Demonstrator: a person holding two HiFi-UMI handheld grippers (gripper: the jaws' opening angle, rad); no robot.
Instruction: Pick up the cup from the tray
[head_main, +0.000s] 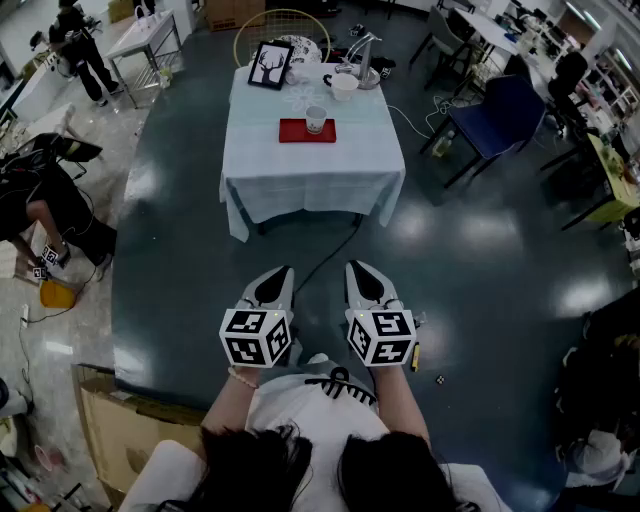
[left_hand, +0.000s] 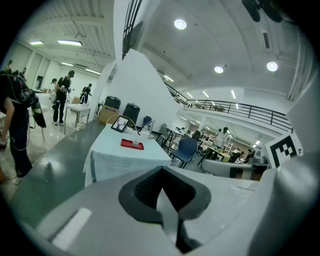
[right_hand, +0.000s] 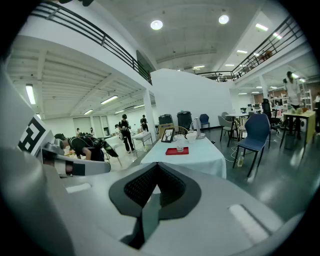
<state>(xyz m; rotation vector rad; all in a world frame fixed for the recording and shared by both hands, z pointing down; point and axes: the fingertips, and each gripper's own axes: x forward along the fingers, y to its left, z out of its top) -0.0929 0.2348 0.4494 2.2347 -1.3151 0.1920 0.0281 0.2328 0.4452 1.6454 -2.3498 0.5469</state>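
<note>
**Approach stance, before the reach.** The left claw (head_main: 278, 278) and right claw (head_main: 358, 275) are held side by side, near each other, tips pointing straight ahead at the worktop (head_main: 300, 170). Each claw is pressed together and holds nothing; the left gripper view (left_hand: 162, 192) and the right gripper view (right_hand: 155, 192) both show the pads meeting with no object between them. The cup (head_main: 316, 119) stands upright on the red tray (head_main: 295, 133), well apart from and directly ahead of both claws, slightly nearer the right claw's line. Both gripper views show the same cup (left_hand: 135, 143) (right_hand: 180, 146) small and distant above the claw tips. A picture frame (head_main: 270, 64) and a bowl (head_main: 344, 85) lie beyond the tray, farther from the claws.

The forearms are drawn in at the waist, with the marker cubes turned up. This pose probably serves for walking, not grasping. The task is judged not yet begun: the person must close the distance, and one claw must spread before it can take the cup.
</note>
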